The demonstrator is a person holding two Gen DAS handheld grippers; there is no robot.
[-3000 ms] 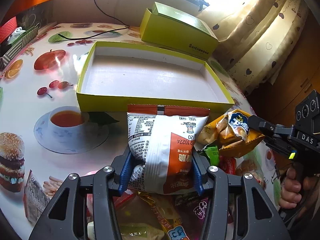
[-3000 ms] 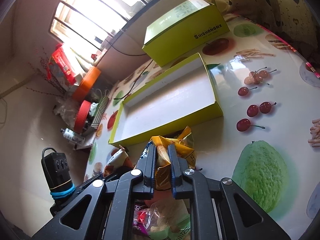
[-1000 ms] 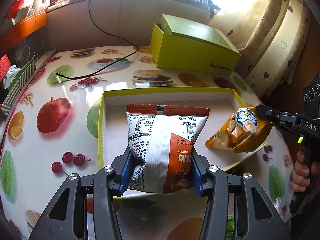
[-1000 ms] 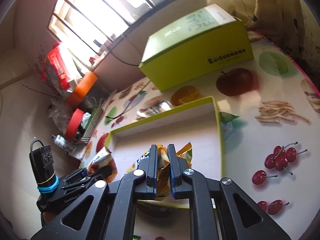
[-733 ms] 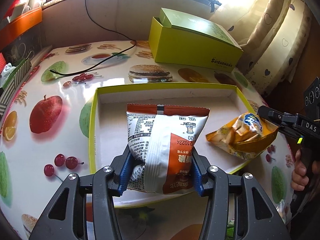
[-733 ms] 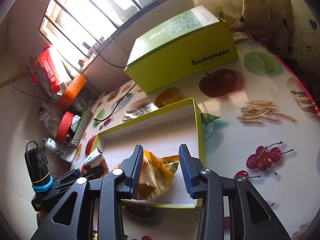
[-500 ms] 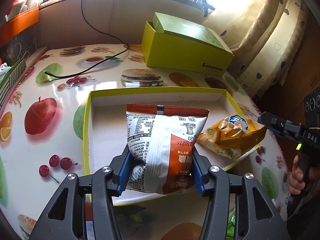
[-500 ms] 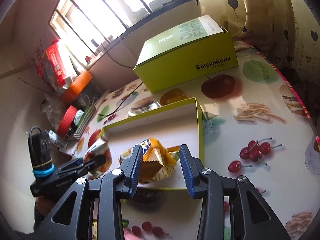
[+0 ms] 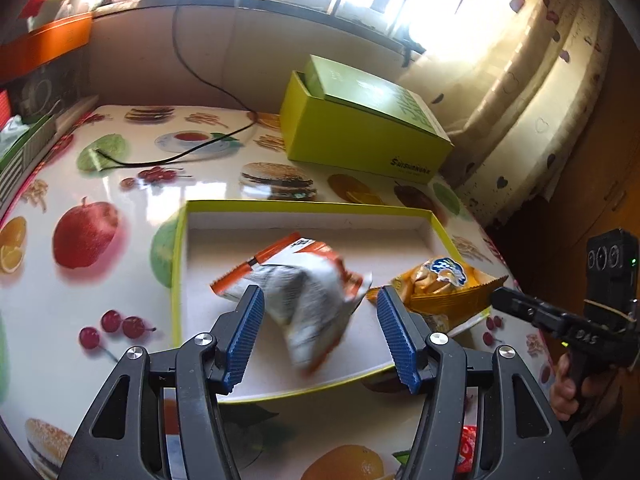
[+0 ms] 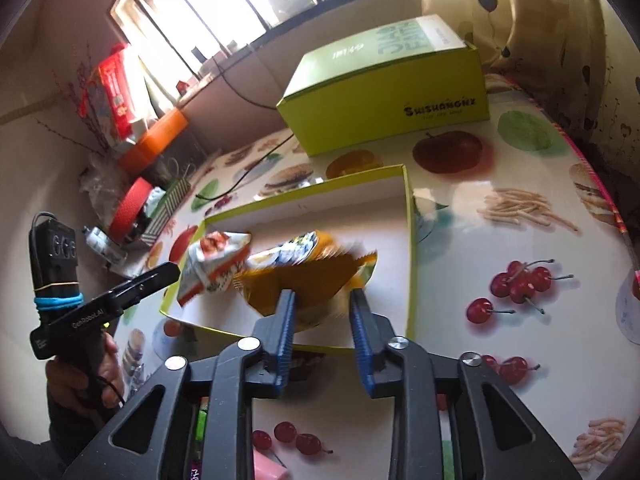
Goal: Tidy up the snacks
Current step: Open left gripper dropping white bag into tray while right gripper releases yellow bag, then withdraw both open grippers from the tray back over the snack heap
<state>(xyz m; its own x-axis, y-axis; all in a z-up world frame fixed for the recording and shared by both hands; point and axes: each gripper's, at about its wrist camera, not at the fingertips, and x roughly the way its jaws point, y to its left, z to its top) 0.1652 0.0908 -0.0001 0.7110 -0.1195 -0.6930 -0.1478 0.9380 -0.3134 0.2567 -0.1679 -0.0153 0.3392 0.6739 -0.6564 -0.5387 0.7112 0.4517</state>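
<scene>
My left gripper (image 9: 320,316) is open over the near side of the yellow-green tray (image 9: 304,206), its jaws still opening. The white-and-orange snack bag (image 9: 304,300) tumbles blurred between them, free of both pads. To its right the yellow snack bag (image 9: 440,284) lies in the tray by the right rim. In the right wrist view my right gripper (image 10: 323,312) hangs over the tray (image 10: 408,240) with its jaws closing. The blurred yellow bag (image 10: 304,276) sits between and ahead of its tips, not squeezed. The white-and-orange bag (image 10: 212,268) lies left of it.
A closed green box (image 9: 360,144) stands behind the tray, and a black cable (image 9: 180,156) trails across the fruit-print tablecloth. Loose snack packets (image 9: 464,452) lie at the near edge. A hand (image 10: 104,368) holds the left gripper's handle. Clutter lines the far left.
Both grippers carried their bags over the tray. The left jaws spread and the white-and-orange bag dropped out, tipping over. The right jaws opened off the yellow bag, then narrowed again.
</scene>
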